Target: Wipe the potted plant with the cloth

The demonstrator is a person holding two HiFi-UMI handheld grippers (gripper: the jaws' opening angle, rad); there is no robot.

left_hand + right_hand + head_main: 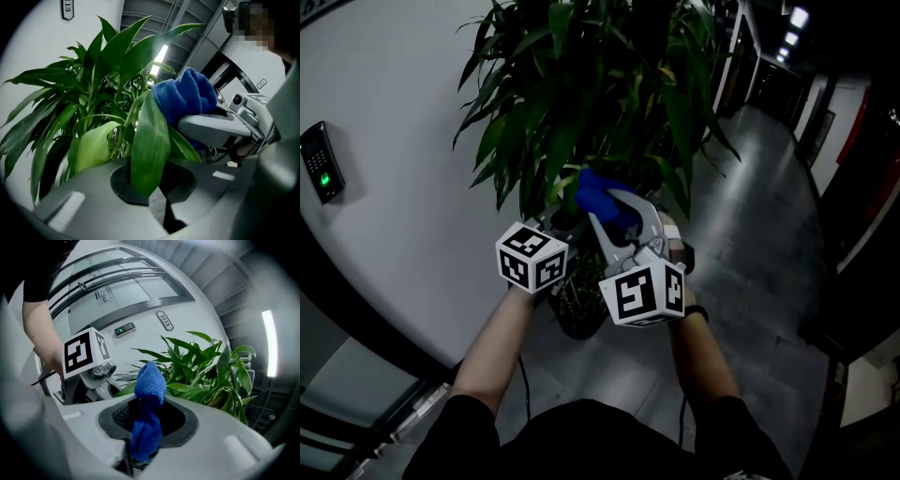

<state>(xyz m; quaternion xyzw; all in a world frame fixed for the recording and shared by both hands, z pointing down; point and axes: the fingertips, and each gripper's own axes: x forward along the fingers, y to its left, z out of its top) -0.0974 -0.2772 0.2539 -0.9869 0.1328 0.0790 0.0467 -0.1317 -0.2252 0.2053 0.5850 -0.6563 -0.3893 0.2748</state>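
Left gripper (pixel 152 187): jaws closed narrow on one broad, glossy green leaf (pixel 150 140) of the potted plant with long strap-shaped green leaves (pixel 600 75). The leaf rises from between the jaws and stands nearly upright in the left gripper view. Right gripper (pixel 145 427): jaws clamped on the bunched blue terry cloth (pixel 149 380). A rounded wad of it sticks out above the jaws and the rest hangs down into the gap between them. In the head view both grippers are raised side by side into the lower foliage, left (pixel 555 223) just beside right (pixel 617 223), with the cloth (pixel 598 195) at the front of the right one, among the leaves. In the left gripper view the cloth (pixel 185 96) sits just beside the upper part of the held leaf, on its right side, apparently touching its edge. The plant's dark round pot (pixel 577 305) stands on the grey polished floor (pixel 750 234), close to a curved white wall (pixel 384 112). The wall carries a small black keypad with a green light (pixel 322 161).
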